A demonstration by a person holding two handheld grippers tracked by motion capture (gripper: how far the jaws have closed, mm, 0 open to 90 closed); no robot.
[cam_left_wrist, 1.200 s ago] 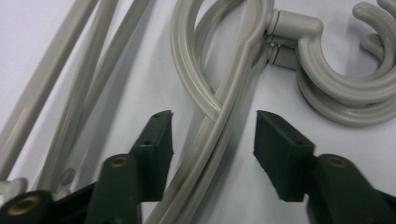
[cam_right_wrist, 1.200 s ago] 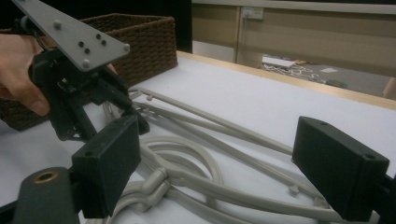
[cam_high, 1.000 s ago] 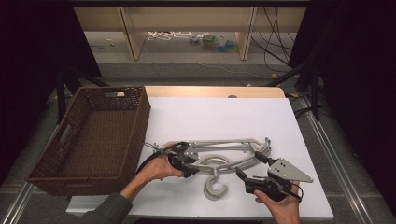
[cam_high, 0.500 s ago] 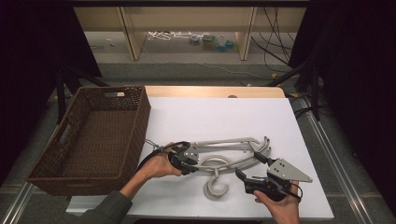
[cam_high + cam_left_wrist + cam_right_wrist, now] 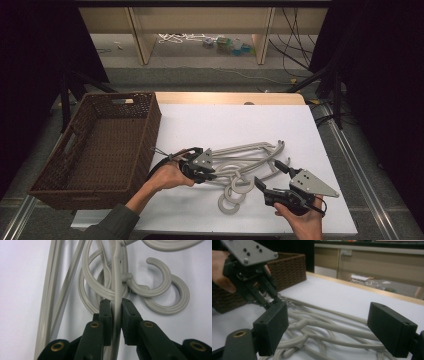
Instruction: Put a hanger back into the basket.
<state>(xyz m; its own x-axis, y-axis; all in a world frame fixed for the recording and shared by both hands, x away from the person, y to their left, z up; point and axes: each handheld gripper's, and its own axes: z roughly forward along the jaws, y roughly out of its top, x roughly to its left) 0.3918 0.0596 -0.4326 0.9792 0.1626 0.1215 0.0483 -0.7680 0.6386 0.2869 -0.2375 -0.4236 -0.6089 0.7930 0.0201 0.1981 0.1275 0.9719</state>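
Hangers (image 5: 250, 167): pale grey plastic, tangled, ribbed open hooks, lying mid-table on the white table (image 5: 220, 120), right of the wicker basket (image 5: 107, 145) | Left gripper (image 5: 116, 307): jaws just closing, now clamped on one thin hanger bar | Right gripper (image 5: 328, 327): jaws wide apart, holding nothing, near-right of the pile | Writing: none readable

I am holding my left gripper (image 5: 216, 172) low at the centre-left of the high view, forearm entering from the bottom edge; its jaws have just been closing and are now pinching tight. My right gripper (image 5: 261, 184) is resting at the lower right, jaws standing wide apart, hand gripping from below.
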